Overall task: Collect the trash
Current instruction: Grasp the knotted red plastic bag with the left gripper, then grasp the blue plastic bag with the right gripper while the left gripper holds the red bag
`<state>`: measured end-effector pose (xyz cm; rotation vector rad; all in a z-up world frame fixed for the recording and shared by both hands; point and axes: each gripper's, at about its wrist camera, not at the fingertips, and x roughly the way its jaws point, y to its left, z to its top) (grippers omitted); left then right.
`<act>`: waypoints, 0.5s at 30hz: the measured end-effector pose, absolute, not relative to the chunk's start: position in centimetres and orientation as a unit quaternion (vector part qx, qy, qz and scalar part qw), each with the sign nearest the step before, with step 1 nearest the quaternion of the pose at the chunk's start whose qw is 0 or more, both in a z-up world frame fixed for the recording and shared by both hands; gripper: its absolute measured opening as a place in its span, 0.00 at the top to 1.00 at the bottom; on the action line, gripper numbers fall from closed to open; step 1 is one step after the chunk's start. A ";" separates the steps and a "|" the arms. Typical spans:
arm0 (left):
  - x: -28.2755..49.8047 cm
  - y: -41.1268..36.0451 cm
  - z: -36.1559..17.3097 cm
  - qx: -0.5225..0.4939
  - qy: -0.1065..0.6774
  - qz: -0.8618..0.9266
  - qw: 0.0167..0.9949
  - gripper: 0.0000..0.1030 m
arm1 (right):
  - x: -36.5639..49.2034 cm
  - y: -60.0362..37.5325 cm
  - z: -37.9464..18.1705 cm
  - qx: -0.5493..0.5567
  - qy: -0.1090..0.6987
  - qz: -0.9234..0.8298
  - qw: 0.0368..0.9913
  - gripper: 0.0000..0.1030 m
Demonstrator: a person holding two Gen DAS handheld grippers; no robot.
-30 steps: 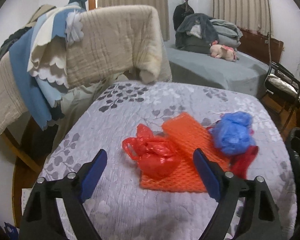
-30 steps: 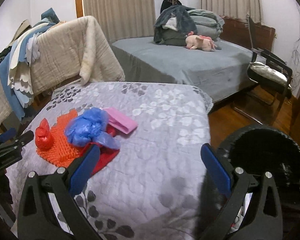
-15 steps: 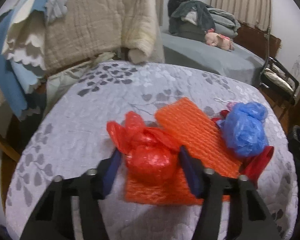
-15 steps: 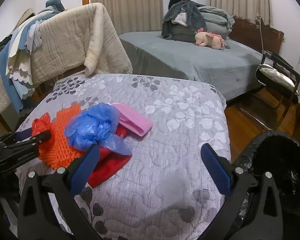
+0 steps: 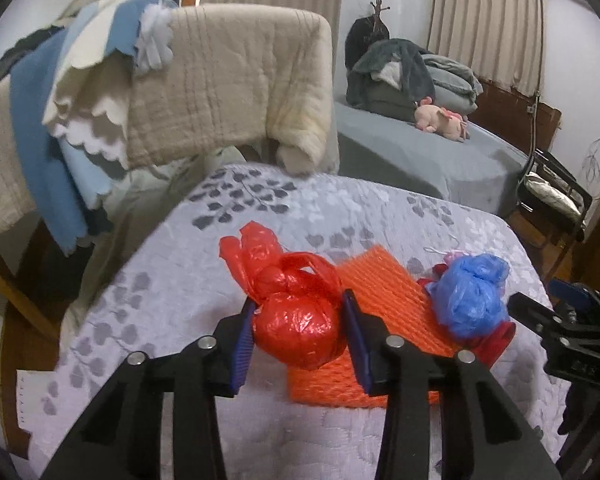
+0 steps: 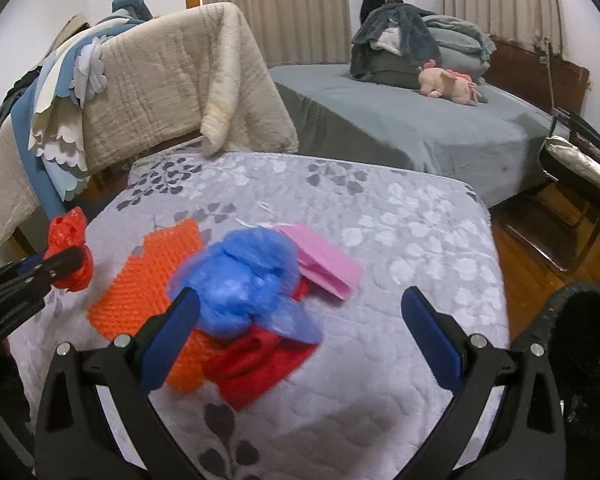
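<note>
Left claw (image 5: 298,322) just closed onto knotted red plastic bag (image 5: 296,330), pads pressing it, right claw (image 6: 300,320) gaping wide, empty, beside blue plastic bag (image 6: 240,280)

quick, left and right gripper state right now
left gripper: jaws just closed in, shut on the red bag
right gripper: open, holding nothing, blue bag just ahead

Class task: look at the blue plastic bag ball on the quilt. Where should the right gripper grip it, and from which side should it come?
Probably across the bunched round body of the blue plastic bag ball, coming down from above and the near side. It sits on top of the orange mesh and a red piece, so its sides are exposed. The right gripper stands open, wide enough to straddle it.
</note>
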<state>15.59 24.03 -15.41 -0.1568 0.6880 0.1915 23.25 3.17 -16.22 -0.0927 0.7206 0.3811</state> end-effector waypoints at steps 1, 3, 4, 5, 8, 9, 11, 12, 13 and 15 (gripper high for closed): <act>15.5 24.2 -15.4 -0.071 0.336 0.096 0.934 0.60 | 23.4 3.6 -16.3 -0.046 0.350 0.189 0.916 0.05; 15.5 24.4 -15.4 -0.067 0.338 0.099 0.934 0.60 | 23.7 4.5 -16.5 -0.051 0.353 0.194 0.914 0.05; 15.4 24.5 -15.5 -0.067 0.339 0.102 0.933 0.60 | 23.8 4.9 -16.6 -0.053 0.354 0.195 0.913 0.05; 15.4 24.7 -15.6 -0.068 0.340 0.103 0.932 0.60 | 24.1 5.3 -16.8 -0.053 0.357 0.196 0.912 0.05; 15.3 25.0 -15.7 -0.069 0.340 0.107 0.932 0.60 | 24.7 5.9 -17.3 -0.049 0.367 0.196 0.908 0.05; 15.3 25.1 -15.7 -0.068 0.341 0.108 0.932 0.60 | 24.8 6.0 -17.4 -0.050 0.368 0.195 0.908 0.05; 15.3 25.1 -15.8 -0.065 0.341 0.108 0.931 0.60 | 25.1 6.3 -17.8 -0.054 0.373 0.192 0.906 0.05; 15.3 25.1 -15.9 -0.064 0.342 0.108 0.931 0.60 | 25.2 6.4 -17.9 -0.054 0.374 0.193 0.906 0.05; 15.3 25.1 -15.9 -0.063 0.342 0.109 0.931 0.60 | 25.2 6.6 -18.0 -0.055 0.375 0.193 0.905 0.05; 15.2 25.1 -16.0 -0.063 0.344 0.110 0.931 0.60 | 25.2 6.8 -18.3 -0.058 0.377 0.194 0.904 0.05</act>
